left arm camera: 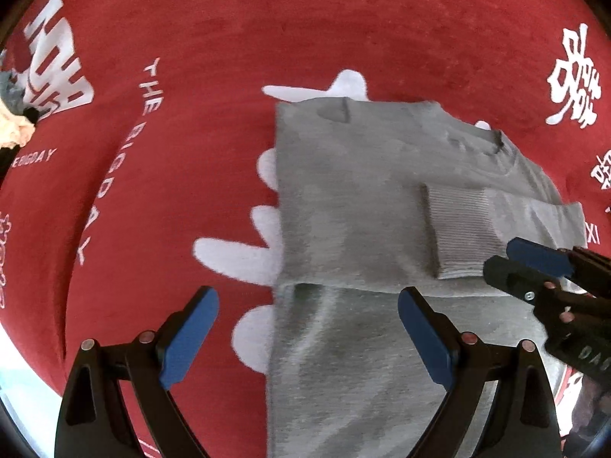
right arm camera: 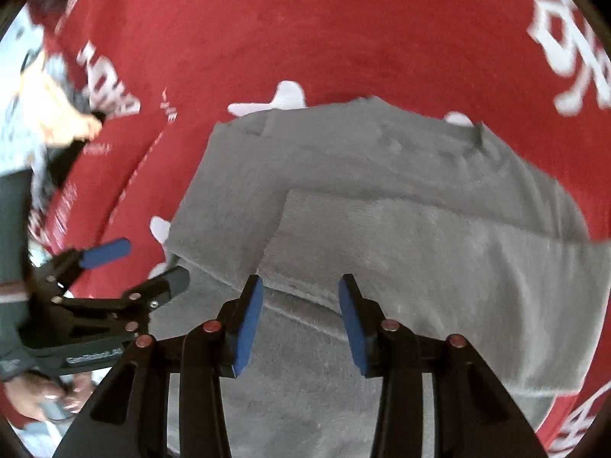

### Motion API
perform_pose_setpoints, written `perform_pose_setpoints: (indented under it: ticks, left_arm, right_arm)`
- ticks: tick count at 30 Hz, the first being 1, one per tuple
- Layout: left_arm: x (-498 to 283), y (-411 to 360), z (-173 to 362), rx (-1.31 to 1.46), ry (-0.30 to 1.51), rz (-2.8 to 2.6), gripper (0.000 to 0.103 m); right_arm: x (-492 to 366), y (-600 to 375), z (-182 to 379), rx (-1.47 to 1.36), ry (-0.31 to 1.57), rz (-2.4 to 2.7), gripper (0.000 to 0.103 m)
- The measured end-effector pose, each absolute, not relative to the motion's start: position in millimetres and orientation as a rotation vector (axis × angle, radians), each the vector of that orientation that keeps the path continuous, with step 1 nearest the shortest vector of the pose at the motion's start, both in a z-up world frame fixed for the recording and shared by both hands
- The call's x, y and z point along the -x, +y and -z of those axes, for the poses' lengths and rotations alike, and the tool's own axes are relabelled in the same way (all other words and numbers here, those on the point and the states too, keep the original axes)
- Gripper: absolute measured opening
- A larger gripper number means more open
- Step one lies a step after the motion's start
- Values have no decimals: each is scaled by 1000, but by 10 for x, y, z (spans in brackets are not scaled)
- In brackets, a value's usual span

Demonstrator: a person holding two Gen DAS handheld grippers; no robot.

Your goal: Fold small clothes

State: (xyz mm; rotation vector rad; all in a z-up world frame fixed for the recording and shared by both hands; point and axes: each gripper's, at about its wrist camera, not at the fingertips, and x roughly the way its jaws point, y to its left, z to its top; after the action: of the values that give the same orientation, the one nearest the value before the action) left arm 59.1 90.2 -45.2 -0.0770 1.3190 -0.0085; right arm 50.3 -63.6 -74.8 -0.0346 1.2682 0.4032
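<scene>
sweater (left arm camera: pixel 355 198) lies flat on red cloth (left arm camera: pixel 198 57), long axis near-to-far, sleeve (left arm camera: pixel 496 229) folded across it | left gripper (left arm camera: pixel 307 337) jaws spread, empty, over its left edge | right gripper (right arm camera: pixel 301 322) jaws half spread, empty, nearer sleeve cuff

black grippers (right arm camera: pixel 300 316), blue pads (right arm camera: pixel 248 324), red rivets

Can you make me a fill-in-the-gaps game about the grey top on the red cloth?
1. The soft grey sweater lies on a ____ cloth with white lettering.
2. The sweater's ribbed cuff is folded across its ____.
3. The left gripper has its jaws ____.
4. Between the right gripper pads there is ____.

Missing words: red; body; open; nothing
</scene>
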Motion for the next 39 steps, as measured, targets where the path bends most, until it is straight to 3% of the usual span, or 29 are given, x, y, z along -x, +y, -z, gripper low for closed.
perform_pose_setpoints:
  ticks: [7, 15, 22, 33, 34, 35, 36, 37, 38, 39]
  left_arm:
    - [-507, 1164, 470, 107, 1338, -6, 96]
    - [-685, 669, 492, 219, 1362, 368, 96]
    - [-964, 197, 882, 370, 1462, 558, 96]
    - [-1061, -16, 918, 400, 1480, 616, 95]
    - [-1065, -35, 903, 392, 1472, 600, 85]
    - [-1071, -60, 902, 379, 1475, 583, 65]
    - [-1074, -69, 912, 370, 1485, 567, 53]
    - [-1076, -67, 931, 371, 1499, 553, 25]
    - [-1079, -69, 949, 383, 1508, 556, 8]
    - [-1077, -67, 941, 387, 1500, 554, 8]
  right_arm:
    - [-325, -429, 838, 330, 1225, -370, 45]
    - [-175, -1640, 741, -201, 1316, -174, 45]
    - [17, -2047, 727, -333, 1314, -138, 45]
    - [157, -2255, 732, -437, 1295, -142, 45]
    - [163, -2288, 725, -441, 1292, -140, 45]
    - [177, -2324, 715, -447, 1289, -137, 45]
    - [193, -2379, 704, -456, 1284, -130, 45]
    - [215, -2455, 695, -470, 1276, -115, 45]
    - [220, -2530, 699, -484, 1270, -99, 45]
    - [235, -2651, 700, -512, 1263, -73, 48]
